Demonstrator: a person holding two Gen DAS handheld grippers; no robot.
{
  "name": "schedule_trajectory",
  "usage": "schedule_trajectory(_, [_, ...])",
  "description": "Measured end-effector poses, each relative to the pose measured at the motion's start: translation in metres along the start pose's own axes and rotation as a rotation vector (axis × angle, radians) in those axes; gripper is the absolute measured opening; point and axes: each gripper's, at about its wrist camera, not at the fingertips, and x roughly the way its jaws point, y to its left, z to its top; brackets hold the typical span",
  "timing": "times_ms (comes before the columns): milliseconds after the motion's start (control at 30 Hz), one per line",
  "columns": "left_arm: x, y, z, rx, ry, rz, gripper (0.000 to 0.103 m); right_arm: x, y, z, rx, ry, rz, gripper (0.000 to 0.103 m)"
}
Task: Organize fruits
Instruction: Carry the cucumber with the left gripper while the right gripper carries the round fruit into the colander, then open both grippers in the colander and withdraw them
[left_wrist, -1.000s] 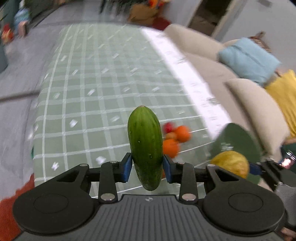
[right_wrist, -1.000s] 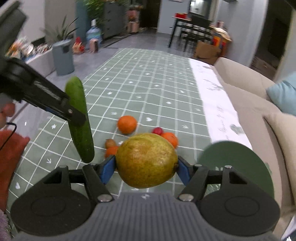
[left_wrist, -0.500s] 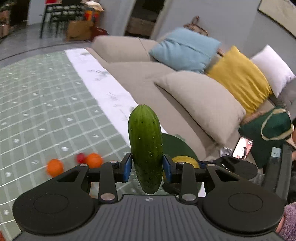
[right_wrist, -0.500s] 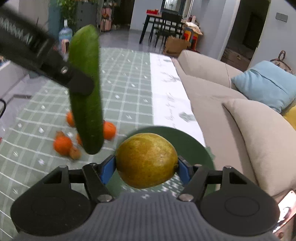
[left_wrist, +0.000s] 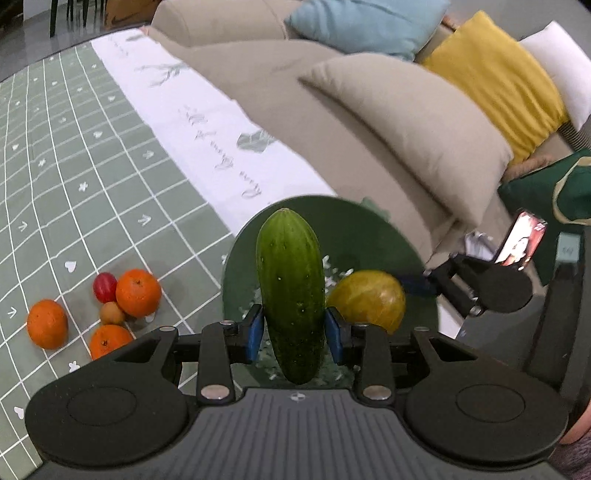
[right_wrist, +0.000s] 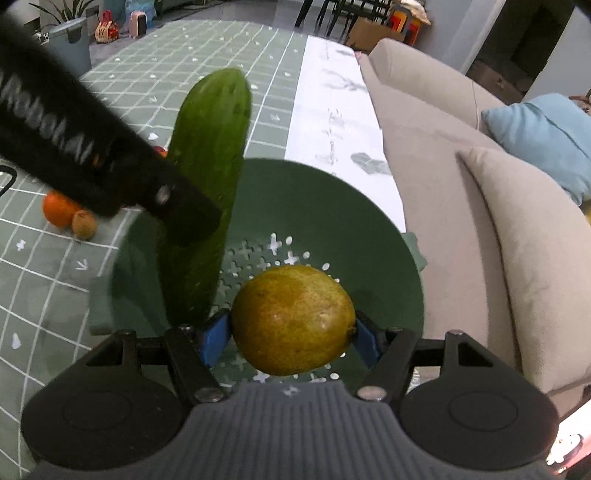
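Left wrist view: the left gripper (left_wrist: 294, 328) is pinching a bumpy, upright cucumber (left_wrist: 290, 291) between blue pads, hovering over a round green plastic colander (left_wrist: 369, 236) with cross-shaped holes. Beside it, the right gripper (right_wrist: 291, 334) is clamping a speckled yellow-green fruit, probably a pear (right_wrist: 293, 319), above the same colander. Three glossy oranges (left_wrist: 138, 292) are lying on the gridded green cloth of the bench (left_wrist: 74, 155).

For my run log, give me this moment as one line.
left gripper: shut on cucumber | right gripper: shut on pear | both over green bowl | oranges on table
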Motion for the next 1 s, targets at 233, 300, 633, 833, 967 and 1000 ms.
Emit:
schedule_trajectory(233, [0.015, 0.005, 0.002, 0.013, 0.029, 0.012, 0.040, 0.022, -0.002, 0.007, -0.024, 0.034, 0.020, 0.066])
schedule_trajectory(300, [0.017, 0.005, 0.004, 0.015, 0.030, 0.009, 0.040, 0.026, -0.002, 0.009, -0.024, 0.040, 0.027, 0.066])
schedule_trajectory(633, [0.026, 0.004, 0.007, 0.032, 0.022, 0.027, 0.040, 0.033, 0.001, 0.004, -0.019, 0.069, 0.039, 0.067])
schedule_trajectory(833, [0.023, 0.003, -0.001, 0.037, 0.027, 0.038, 0.041, 0.030, -0.001, 0.004, -0.018, 0.087, 0.025, 0.067])
schedule_trajectory(967, [0.012, 0.004, -0.007, 0.033, 0.011, 0.038, 0.041, 0.019, 0.003, 0.005, -0.044, 0.067, -0.032, 0.075])
schedule_trajectory(1000, [0.007, 0.004, -0.008, 0.038, 0.001, 0.039, 0.041, 0.015, 0.004, 0.006, -0.050, 0.057, -0.046, 0.078])
